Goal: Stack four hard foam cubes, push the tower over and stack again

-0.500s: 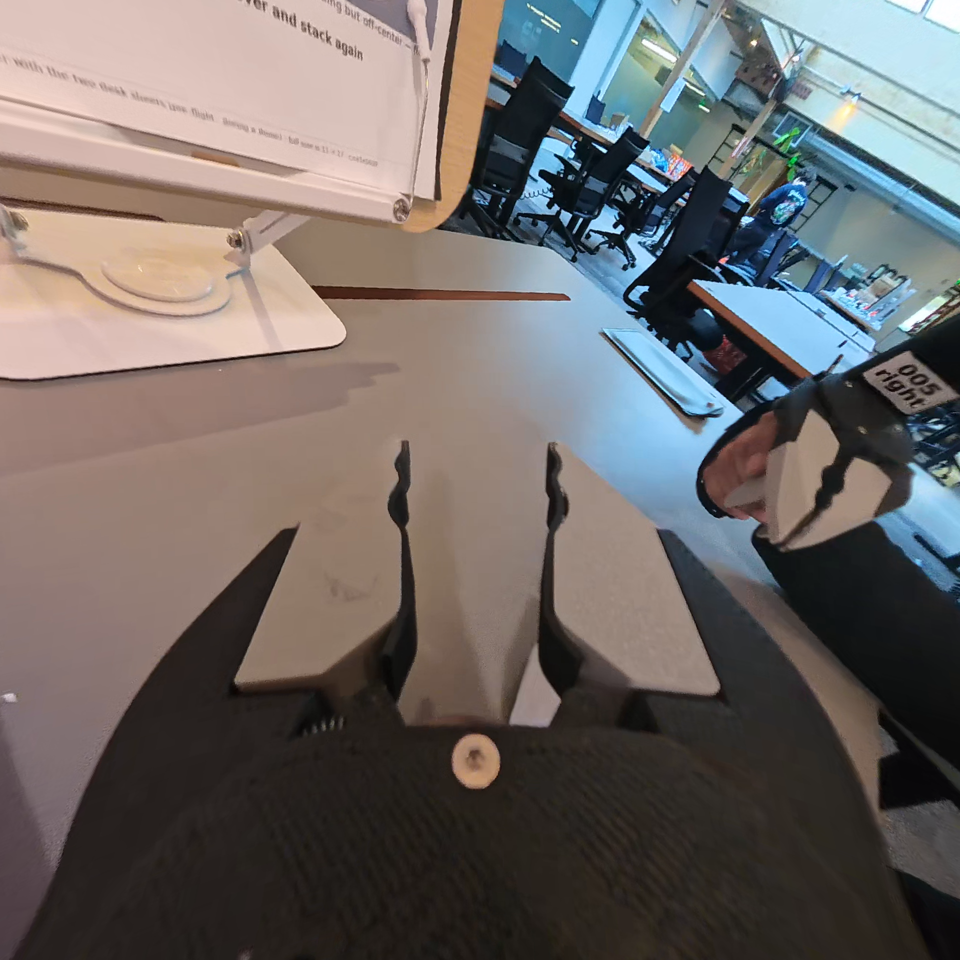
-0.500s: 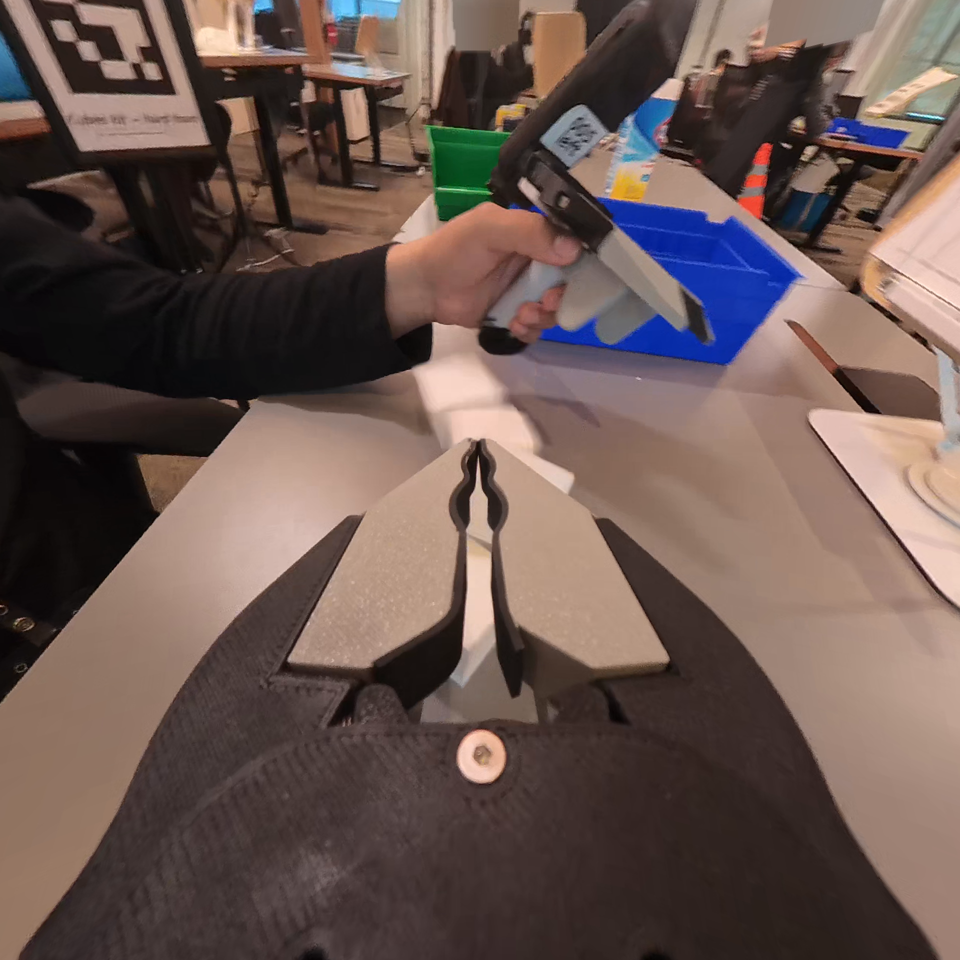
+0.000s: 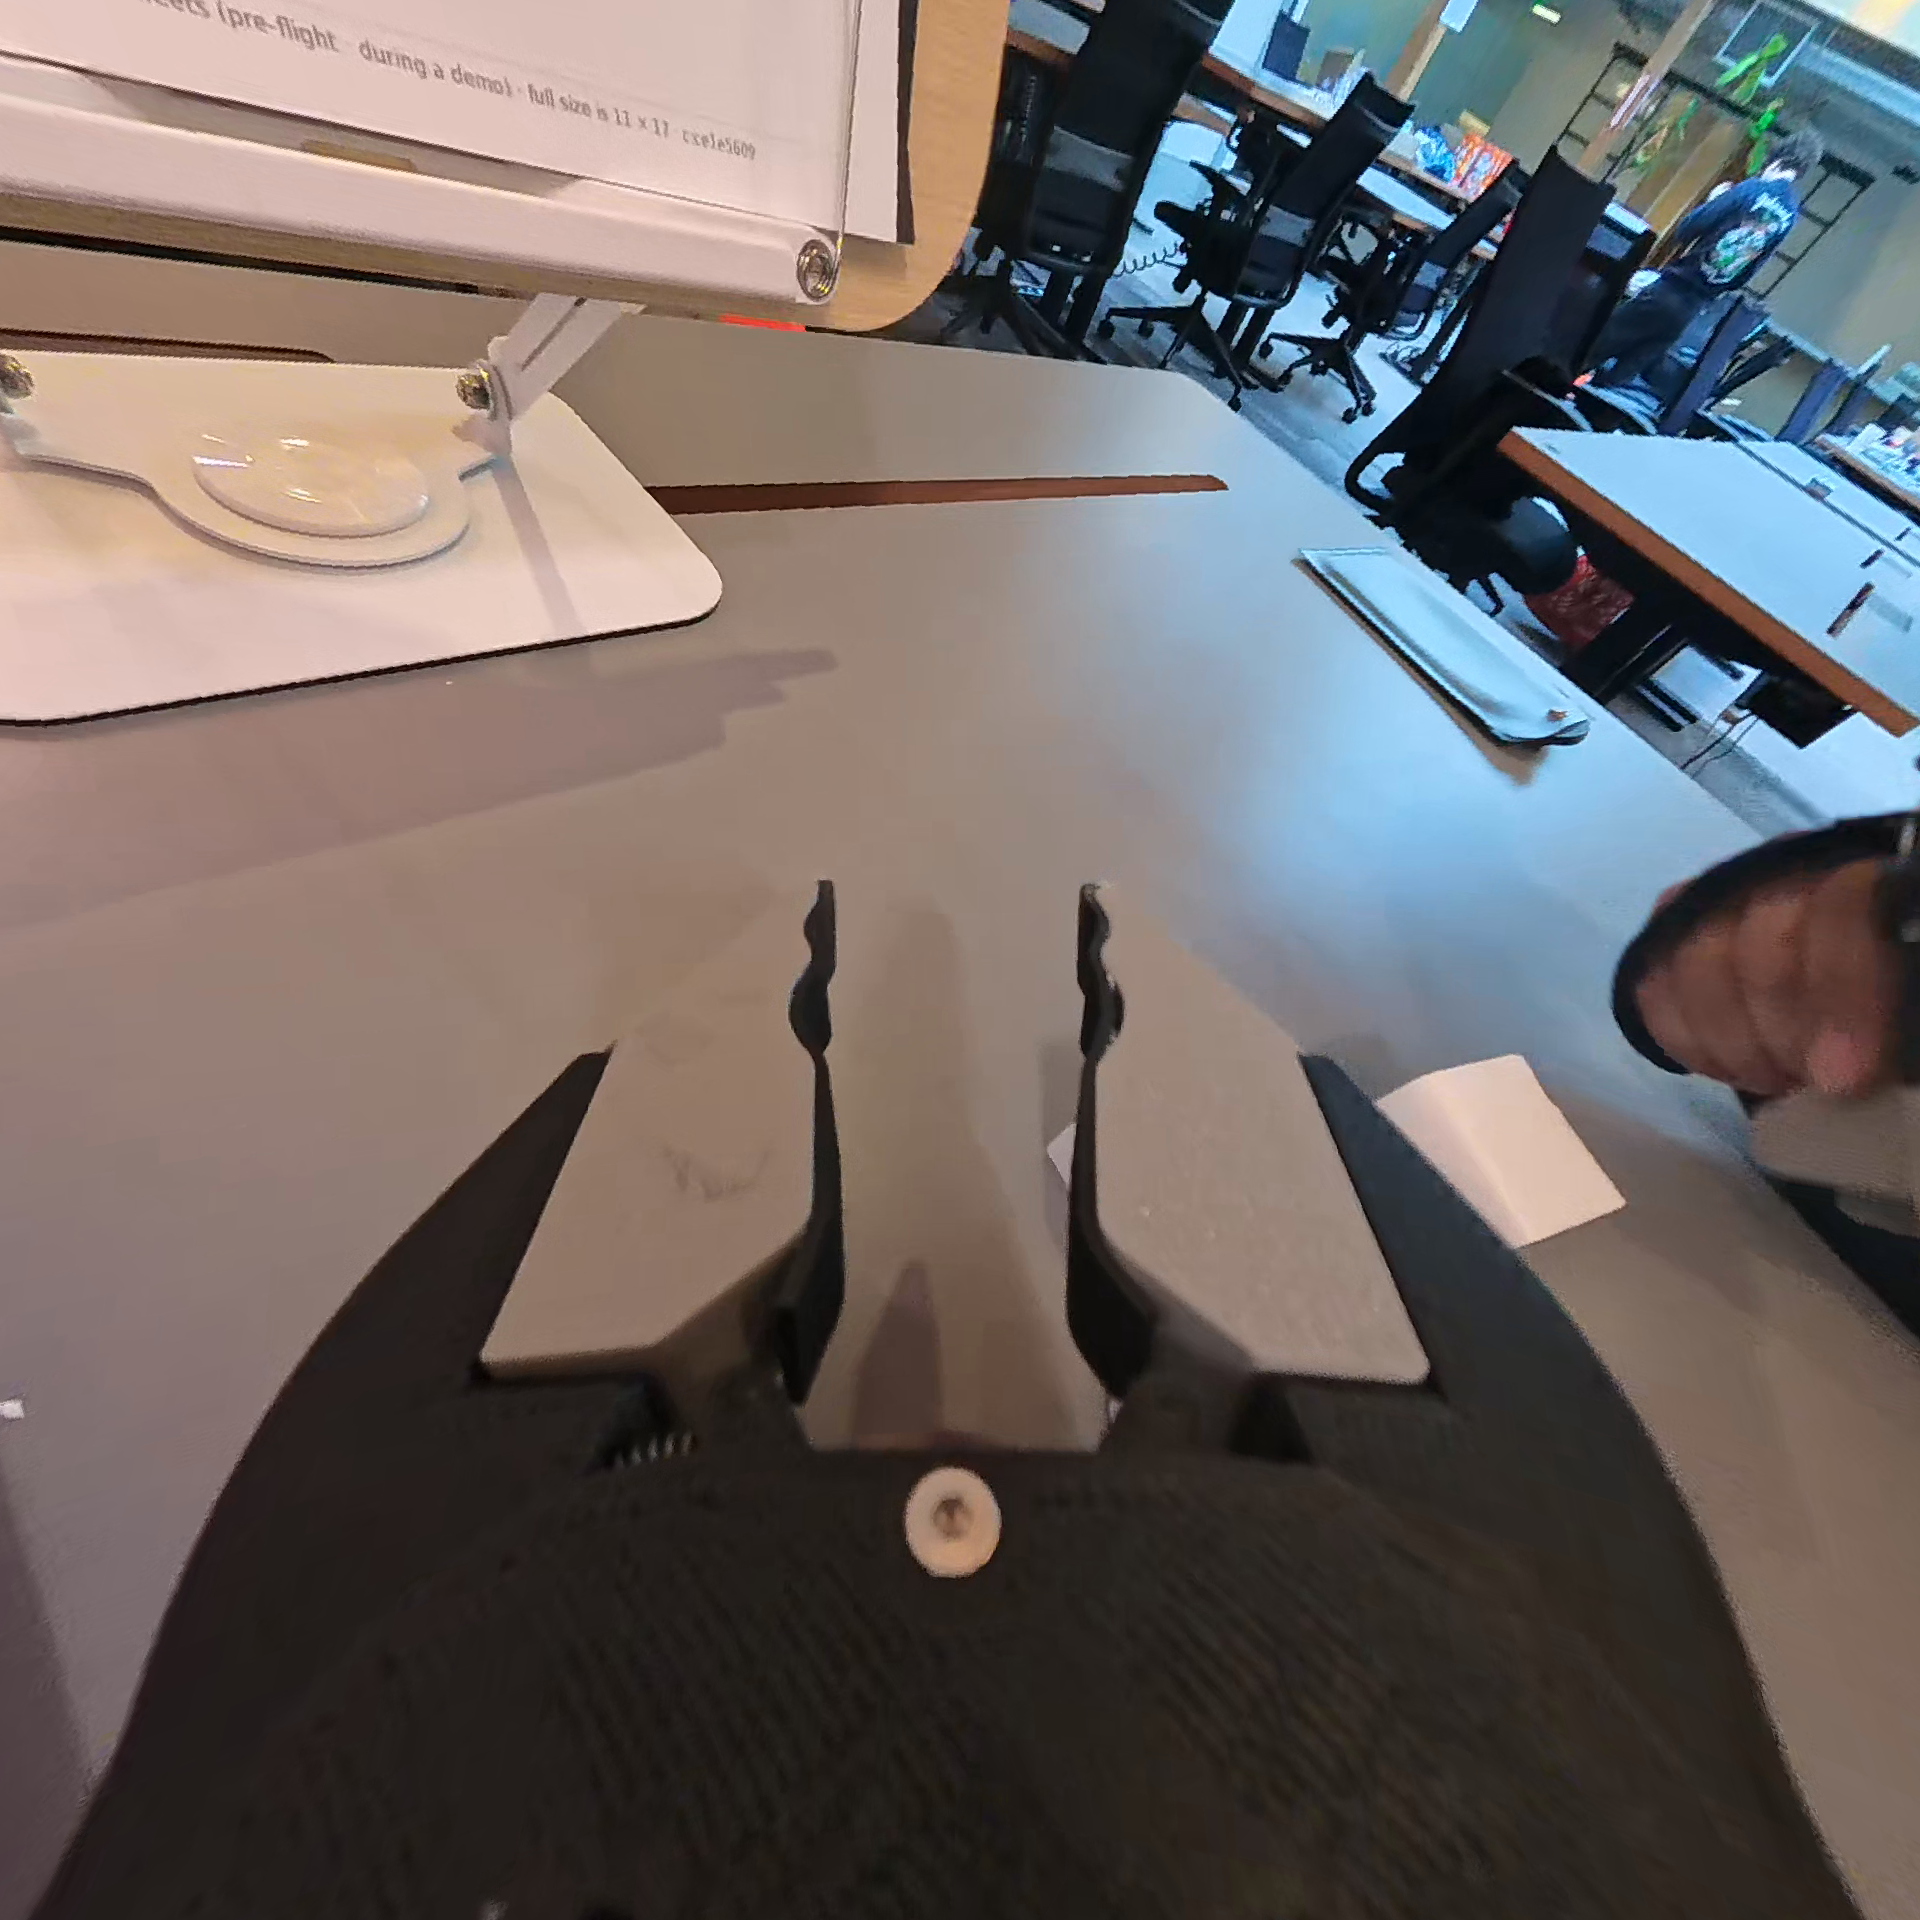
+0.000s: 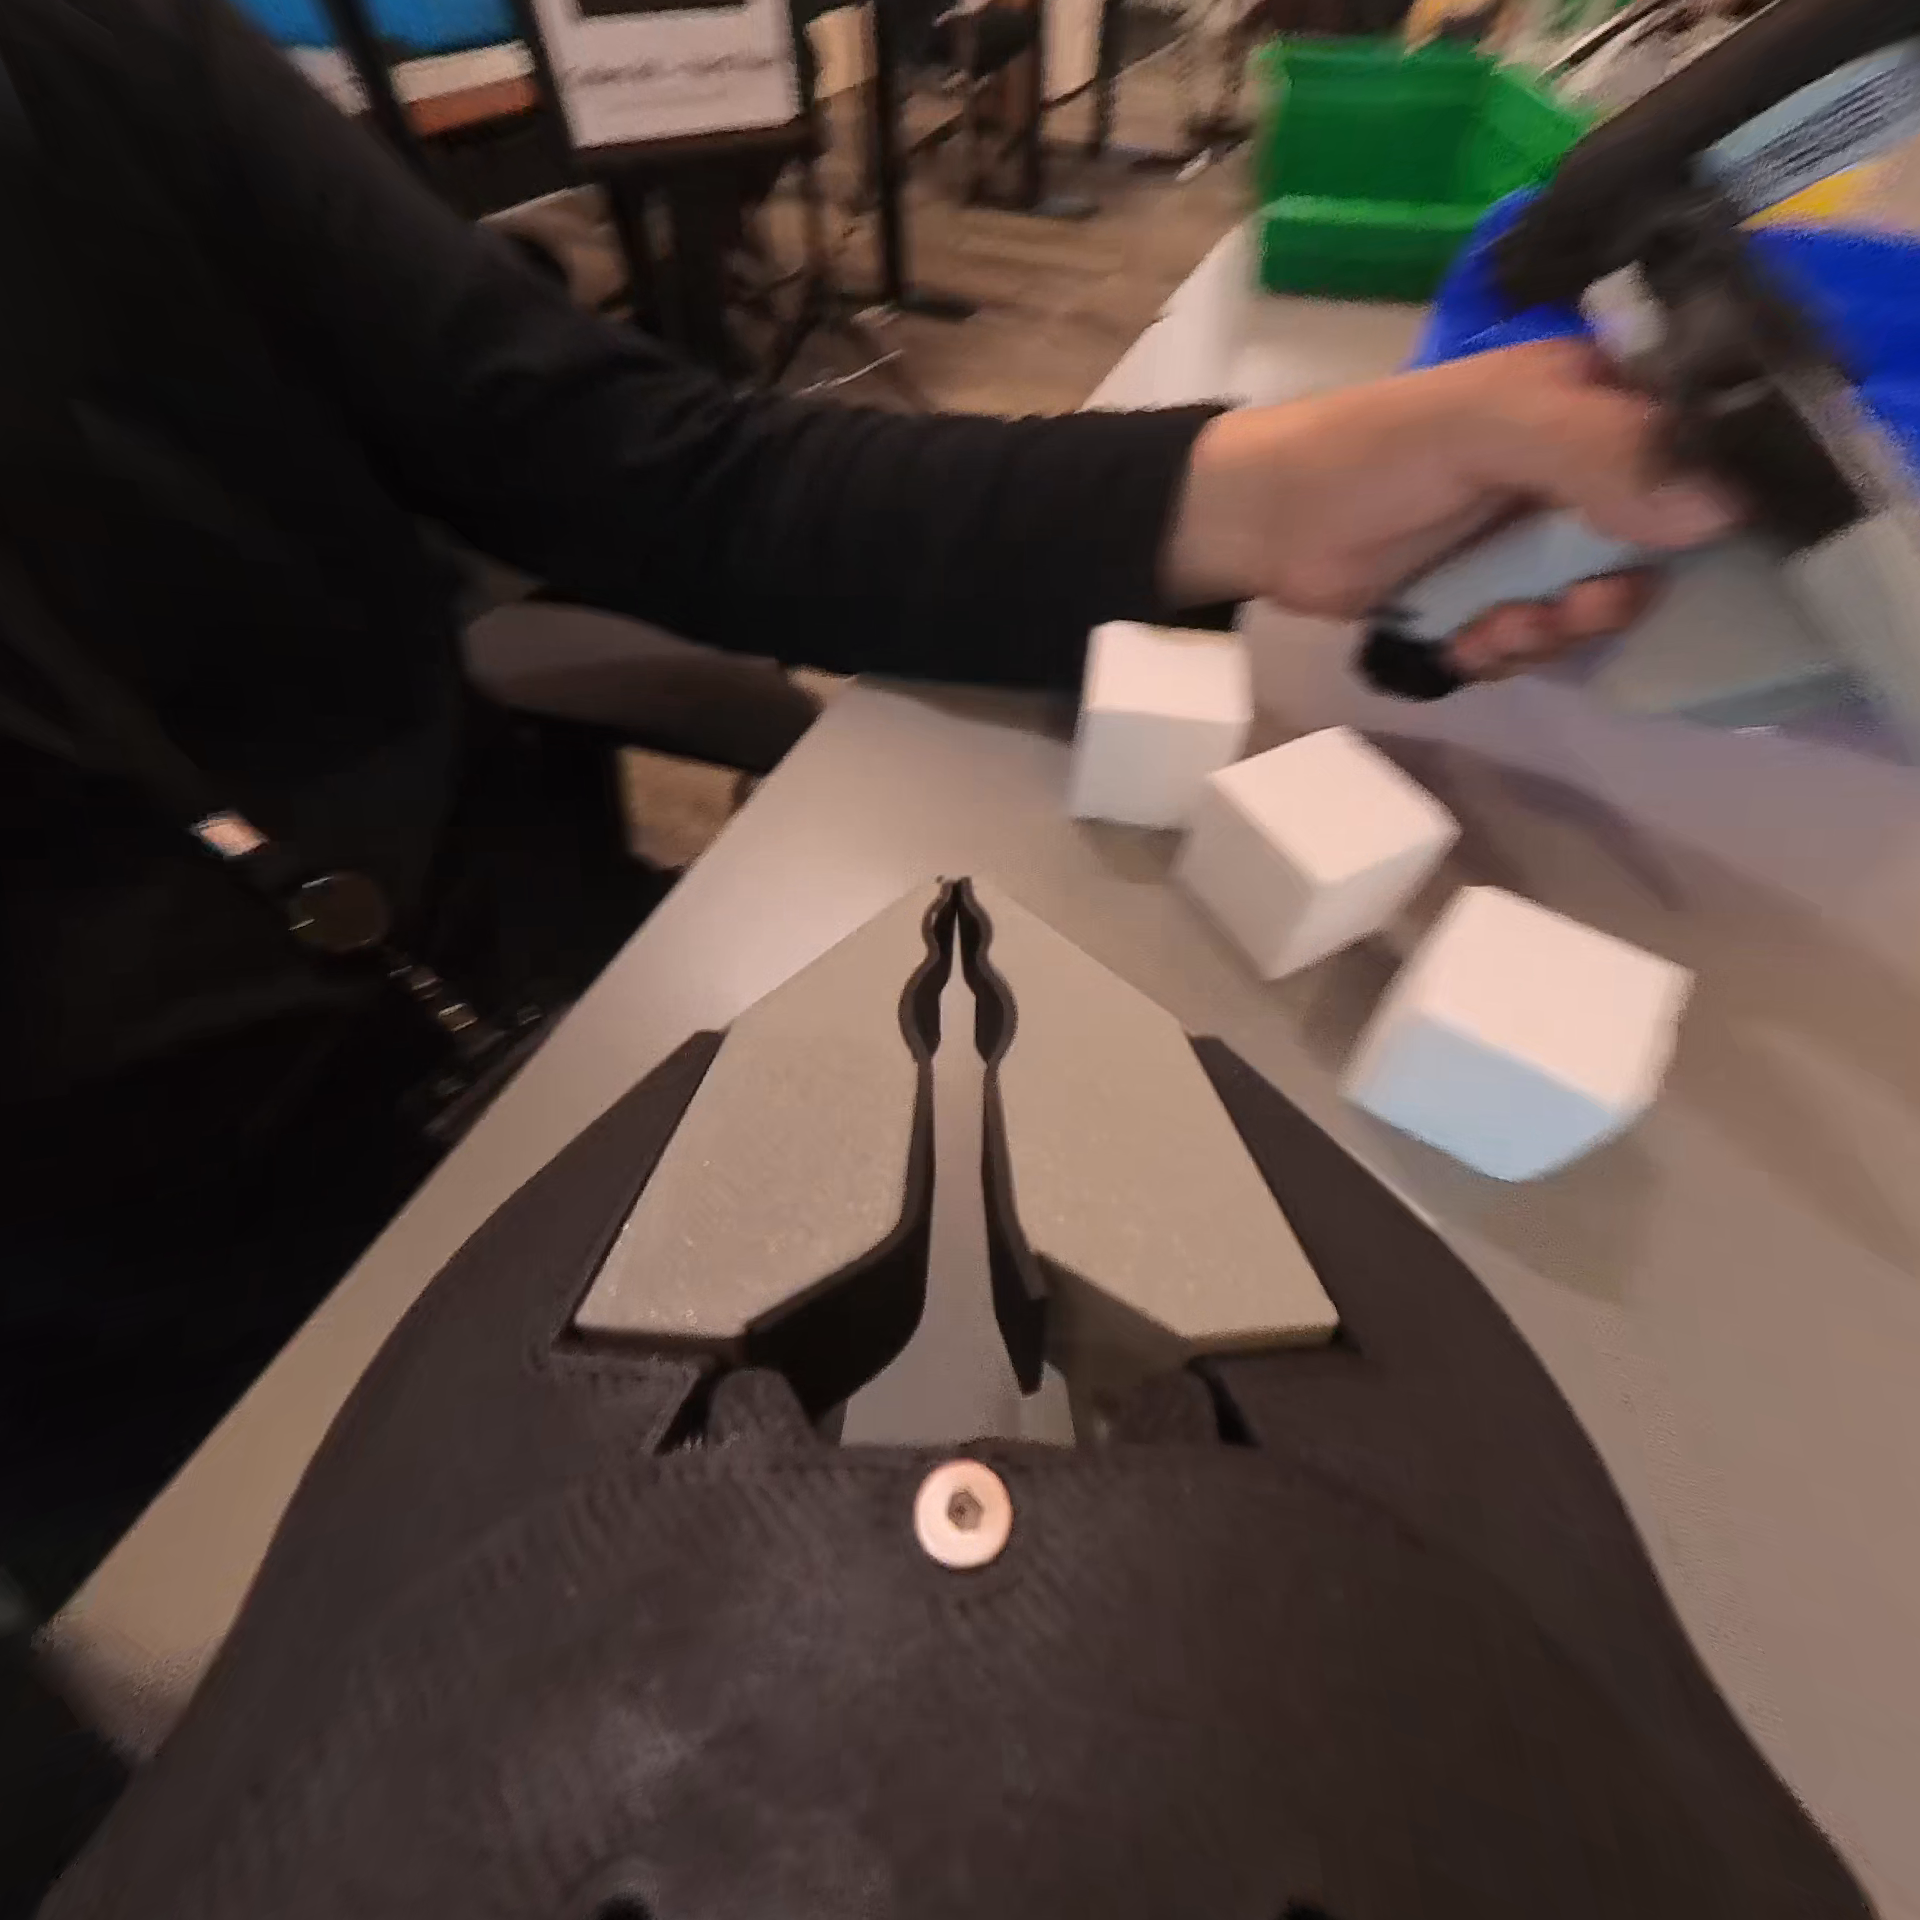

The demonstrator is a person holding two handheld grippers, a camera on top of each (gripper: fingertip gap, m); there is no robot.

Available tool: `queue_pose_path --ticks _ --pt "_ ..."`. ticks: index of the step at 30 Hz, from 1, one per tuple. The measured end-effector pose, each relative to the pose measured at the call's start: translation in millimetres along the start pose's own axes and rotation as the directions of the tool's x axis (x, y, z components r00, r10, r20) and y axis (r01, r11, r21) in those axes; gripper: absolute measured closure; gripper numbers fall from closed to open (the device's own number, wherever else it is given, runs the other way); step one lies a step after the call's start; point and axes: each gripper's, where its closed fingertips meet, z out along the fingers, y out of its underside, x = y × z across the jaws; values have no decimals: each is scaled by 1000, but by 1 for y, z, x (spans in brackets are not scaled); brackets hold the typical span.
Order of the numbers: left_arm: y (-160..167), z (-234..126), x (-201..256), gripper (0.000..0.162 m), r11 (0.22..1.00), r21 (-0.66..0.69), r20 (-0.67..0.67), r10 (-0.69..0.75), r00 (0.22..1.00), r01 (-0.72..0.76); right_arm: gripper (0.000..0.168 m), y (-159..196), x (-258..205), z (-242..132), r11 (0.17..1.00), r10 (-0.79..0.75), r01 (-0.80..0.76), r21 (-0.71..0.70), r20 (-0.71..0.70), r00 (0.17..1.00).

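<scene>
Foam cubes, three of them white and loose on the grey table (image 4: 1714, 1351) in the right wrist view: far cube (image 4: 1158, 740), middle cube (image 4: 1320, 847), near cube (image 4: 1512, 1034), in a line, none stacked, a fourth not clearly seen. Half a second ago only a blurred white pile showed ahead of the right gripper (image 4: 958, 891); its fingers are pressed together, empty. Left gripper (image 3: 954, 894) has fingers spread wide on nothing, with one white cube (image 3: 1496, 1148) partly hidden beside it, and its far view is badly blurred.
</scene>
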Motion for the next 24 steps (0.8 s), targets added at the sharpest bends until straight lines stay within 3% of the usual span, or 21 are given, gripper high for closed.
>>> queue_pose_path --ticks 2,4,6,8,10,12,24 --pt "-1 -1 0 117 1000 1 8 10 1000 -10 168 16 -20 10 995 46 -36 -92 114 992" --pt "-2 -2 1 118 1000 6 9 13 1000 -13 168 36 -18 18 979 60 -40 -201 92 994" --pt "-3 -3 1 118 1000 11 9 13 1000 -13 168 53 -1 23 958 60 -58 -280 0 998" --pt "-4 -4 0 117 1000 13 9 13 1000 -13 168 66 47 14 931 1 -98 -351 -265 964" --pt "-5 -4 1 117 1000 17 5 10 1000 -10 168 70 88 -8 925 -15 -176 -337 -495 869" --pt "-5 -5 1 117 1000 21 -1 9 1000 -9 168 68 109 -27 934 13 -227 -275 -611 791" --pt "-2 -2 3 117 1000 9 0 14 1000 -14 161 72 145 -72 962 101 -265 -66 -815 570"
